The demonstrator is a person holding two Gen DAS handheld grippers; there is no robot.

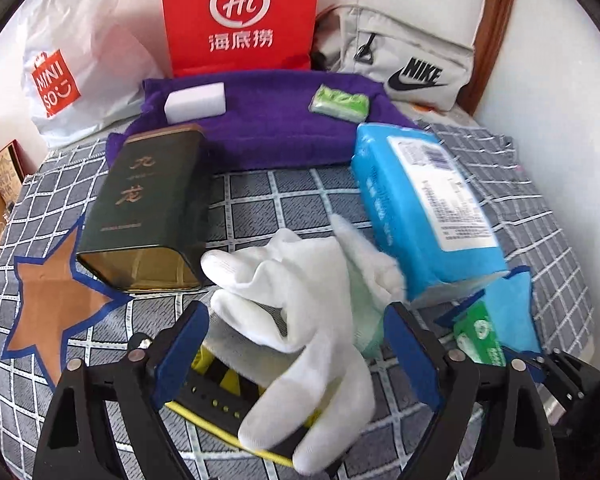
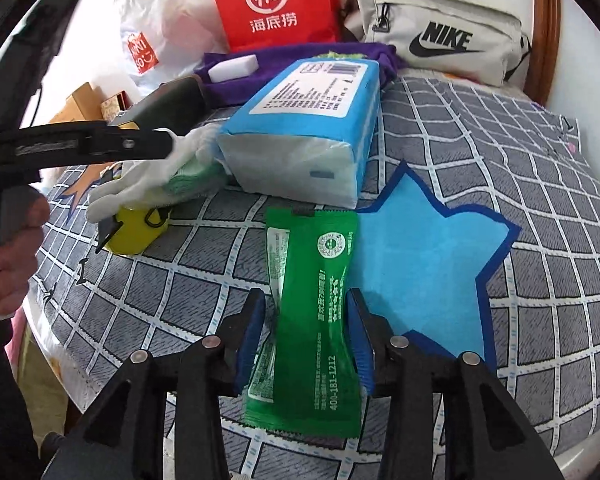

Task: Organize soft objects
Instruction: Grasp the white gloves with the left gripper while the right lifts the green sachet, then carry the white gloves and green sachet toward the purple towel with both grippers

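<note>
A white glove lies over a yellow tape measure on the checked bedspread. My left gripper is open, its blue jaws on either side of the glove. A blue tissue pack lies just right of the glove; it also shows in the right wrist view. My right gripper is shut on a green packet, pinching its middle, beside a blue star patch. A white sponge and a small green pack lie on a purple towel.
A dark green tin lies on its side left of the glove, near an orange star patch. A red paper bag, a white Miniso bag and a grey Nike bag stand along the wall.
</note>
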